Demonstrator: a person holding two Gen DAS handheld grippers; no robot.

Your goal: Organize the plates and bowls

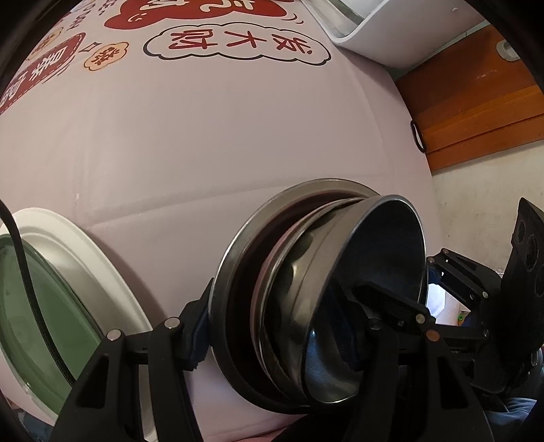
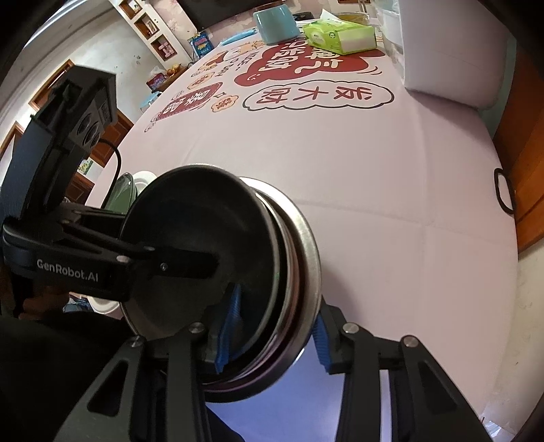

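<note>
Right now both grippers meet at one stack of steel dishes [image 1: 306,289] held on edge above the near edge of the tabletop [image 1: 204,136], which wears a pale pink cloth with red printed characters.

From the left wrist view, the left gripper [image 1: 282,336] has its jaws about half open around the stack: the left blue-padded finger [image 1: 199,340] presses the back of the widest steel plate [image 1: 231,244], and the other finger sits inside the mouth of the steel bowl [image 1: 380,265] that faces right. Between plate and bowl lie more rims nested together; how many I cannot tell.

The right gripper [image 2: 272,326] comes in from the opposite side, one blue pad [image 2: 229,326] inside the dark bowl [image 2: 200,244], the other [image 2: 321,343] behind the wide plate's rim [image 2: 311,258]. Its jaws are partly closed on the stack and have just been closing further.

Toward the near left edge of the tabletop rests a green dish [image 1: 37,323] inside a white plate [image 1: 102,258]. At the far end stand a teal cup [image 2: 277,23], a green tissue pack [image 2: 340,35] and a white container [image 2: 452,57].
</note>
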